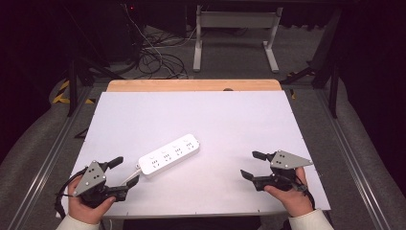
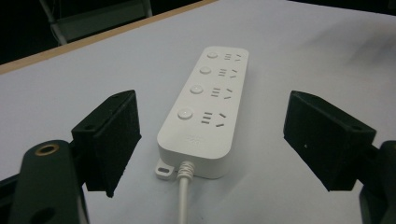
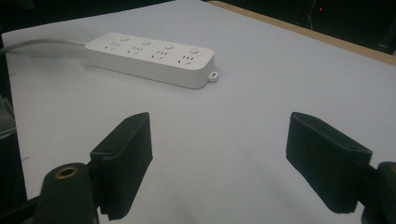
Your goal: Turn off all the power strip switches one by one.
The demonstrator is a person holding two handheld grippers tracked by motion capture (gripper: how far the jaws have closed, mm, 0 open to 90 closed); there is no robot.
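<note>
It looked like a recording lab. The white table [image 1: 201, 115] stood among dark curtains, and loose cables [image 1: 153, 57] lay on the grey floor behind it.

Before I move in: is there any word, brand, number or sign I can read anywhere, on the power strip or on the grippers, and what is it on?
No text reads clearly.
Power strip: a faint embossed mark on its near end, above the cord, too small and blurred to read.
Power strip buttons and sockets: no legible labels.
Left gripper, jaws open: plain black pads, no marking.
Right gripper, jaws open: no marking.
White table sheet: blank.
</note>
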